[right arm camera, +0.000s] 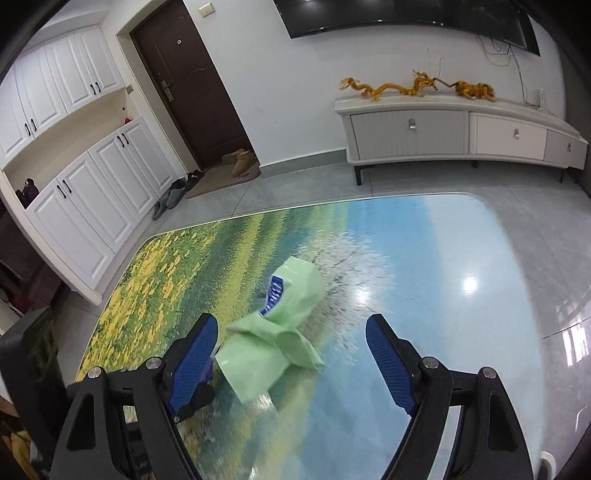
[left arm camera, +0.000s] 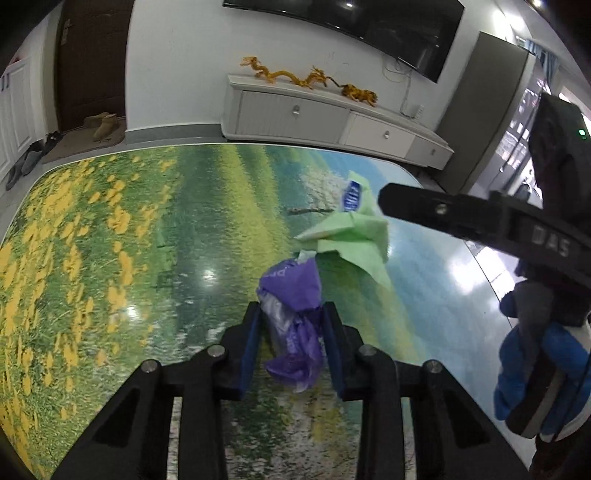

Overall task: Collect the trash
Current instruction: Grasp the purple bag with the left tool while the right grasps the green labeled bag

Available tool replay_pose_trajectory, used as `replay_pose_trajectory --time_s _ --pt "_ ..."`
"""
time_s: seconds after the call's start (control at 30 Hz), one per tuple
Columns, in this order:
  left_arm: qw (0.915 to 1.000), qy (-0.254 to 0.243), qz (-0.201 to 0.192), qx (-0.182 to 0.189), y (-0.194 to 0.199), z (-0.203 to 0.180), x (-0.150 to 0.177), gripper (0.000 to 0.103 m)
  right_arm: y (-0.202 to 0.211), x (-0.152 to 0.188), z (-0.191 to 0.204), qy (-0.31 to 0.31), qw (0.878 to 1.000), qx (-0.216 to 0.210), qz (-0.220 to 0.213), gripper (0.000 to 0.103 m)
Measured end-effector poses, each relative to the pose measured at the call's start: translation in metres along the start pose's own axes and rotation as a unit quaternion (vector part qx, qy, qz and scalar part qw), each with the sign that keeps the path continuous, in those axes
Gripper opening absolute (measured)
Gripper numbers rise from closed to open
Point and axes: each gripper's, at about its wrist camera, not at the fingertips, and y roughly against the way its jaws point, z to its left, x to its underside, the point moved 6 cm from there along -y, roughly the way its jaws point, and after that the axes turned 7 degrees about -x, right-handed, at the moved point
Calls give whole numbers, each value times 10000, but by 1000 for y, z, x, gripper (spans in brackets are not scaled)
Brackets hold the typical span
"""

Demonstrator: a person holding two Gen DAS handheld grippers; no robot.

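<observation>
Closest to me, my left tool has its two blue pads clamped on a crumpled purple wrapper, which bulges up above the pads and hangs out a little below them, over the glossy counter printed with yellow flowers, green grass and blue sky. Just past the purple wrapper, almost touching its top, lies a crumpled green wrapper with a small blue label, resting on the counter near the border between the green and blue parts of the print. From the right wrist view, my right tool stands wide open with nothing pressed between its pads; the green wrapper sits in the gap, nearer the left pad than the right one, and I cannot tell whether that pad touches it. In the left wrist view the right tool's black finger reaches in from the right above the green wrapper, and a hand in a blue glove holds its handle. Beyond the counter is grey tiled floor, then a low white cabinet against the wall with yellow dragon figures on top and a dark screen above. Far left are a brown door, shoes by a mat and white cupboards
</observation>
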Motion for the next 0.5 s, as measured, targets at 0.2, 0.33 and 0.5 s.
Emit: replay_pose_trajectory --time_s 0.2,0.33,0.5 --pt "9989 377 -174 -211 11 28 4 30 -34 0 6 31 9998 -84 196 81" --pt "9986 397 -215 -286 19 35 9 30 -45 10 9 149 9993 -15 335 51" --pt "9985 398 -177 -330 31 42 25 30 -34 24 18 322 9988 -72 364 27"
